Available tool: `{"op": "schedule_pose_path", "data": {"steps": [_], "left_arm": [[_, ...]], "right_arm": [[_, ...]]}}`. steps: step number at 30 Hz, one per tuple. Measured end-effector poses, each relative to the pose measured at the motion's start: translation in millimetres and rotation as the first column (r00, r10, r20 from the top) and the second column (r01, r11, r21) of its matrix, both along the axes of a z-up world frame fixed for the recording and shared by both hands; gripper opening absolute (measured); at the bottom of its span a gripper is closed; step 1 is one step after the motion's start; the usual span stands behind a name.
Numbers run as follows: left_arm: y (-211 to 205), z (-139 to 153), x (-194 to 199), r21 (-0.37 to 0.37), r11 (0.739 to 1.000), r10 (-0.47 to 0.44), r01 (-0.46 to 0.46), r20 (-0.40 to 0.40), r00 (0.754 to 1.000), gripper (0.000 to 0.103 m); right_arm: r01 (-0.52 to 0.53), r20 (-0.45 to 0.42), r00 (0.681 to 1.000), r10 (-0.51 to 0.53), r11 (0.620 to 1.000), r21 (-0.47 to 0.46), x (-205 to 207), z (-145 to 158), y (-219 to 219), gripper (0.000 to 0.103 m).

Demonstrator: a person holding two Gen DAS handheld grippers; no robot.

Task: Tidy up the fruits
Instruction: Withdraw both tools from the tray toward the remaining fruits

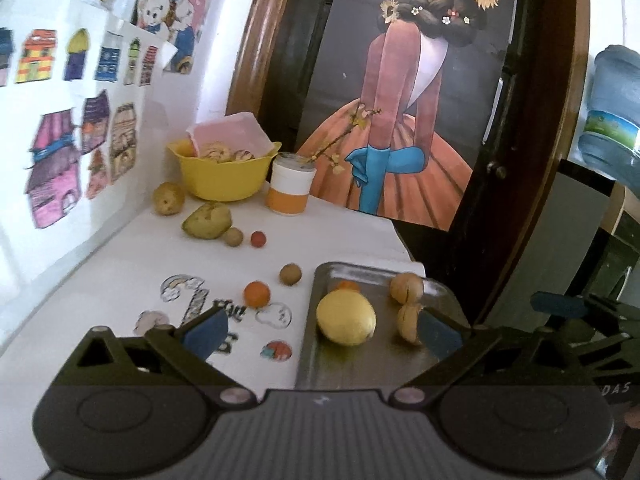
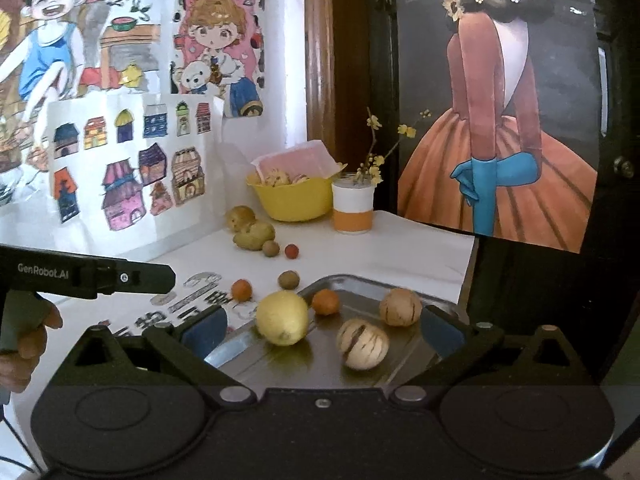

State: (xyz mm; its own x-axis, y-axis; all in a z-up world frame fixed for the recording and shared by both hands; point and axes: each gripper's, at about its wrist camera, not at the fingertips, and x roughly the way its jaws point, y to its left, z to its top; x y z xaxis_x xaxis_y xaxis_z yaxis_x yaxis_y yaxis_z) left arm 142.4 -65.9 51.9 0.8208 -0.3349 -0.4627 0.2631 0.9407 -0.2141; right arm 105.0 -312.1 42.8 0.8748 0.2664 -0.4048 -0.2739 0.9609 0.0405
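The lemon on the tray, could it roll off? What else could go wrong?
Maybe. The lemon sits by the metal tray edge, so a bump from the open right claw might push it out. The small orange fruit still on the table looks round and could roll when grabbed.

Small orange fruit, centre of the left wrist view: mostly hidden behind the lemon.
Striped fruits in the yellow bowl: partly covered by pink paper.
Water bottle: cut by right edge.
Hand: cut by left edge.
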Motion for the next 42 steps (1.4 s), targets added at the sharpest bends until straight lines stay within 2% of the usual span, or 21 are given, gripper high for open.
{"op": "schedule_pose_path", "data": {"steps": [8, 13, 19, 27, 36, 42], "left_arm": [[27.3, -16.2, -43.2, 0.060, 0.998, 0.006, -0.002, -0.070, 0.998, 0.103], [48.2, -25.8, -65.0, 0.088, 0.996, 0.024, -0.014, -0.115, 0.993, 0.103], [69.7, -32.9, -79.2, 0.118, 0.991, 0.079, -0.061, -0.157, 0.984, 0.103], [92.3, -33.5, -75.9, 0.121, 0.985, 0.149, -0.126, -0.196, 0.969, 0.103], [100.6, -33.0, -52.5, 0.164, 0.974, 0.192, -0.159, -0.212, 0.958, 0.103], [96.8, -30.8, -22.4, 0.196, 0.966, 0.207, -0.167, -0.204, 0.957, 0.103]], "right_arm": [[-0.016, -0.115, 0.993, 0.013, 1.000, -0.025, -45.7, -13.9, 25.3, 0.102], [-0.058, -0.212, 0.976, 0.055, 0.998, -0.007, -66.5, -29.7, 42.8, 0.102], [-0.125, -0.277, 0.953, 0.122, 0.992, 0.009, -75.1, -38.8, 67.7, 0.102], [-0.221, -0.261, 0.942, 0.210, 0.975, -0.011, -63.0, -31.3, 99.0, 0.102], [-0.296, -0.232, 0.929, 0.287, 0.955, -0.007, -33.1, -24.2, 118.1, 0.102], [-0.246, -0.167, 0.955, 0.244, 0.969, 0.009, -3.4, -12.5, 102.3, 0.102]]}}
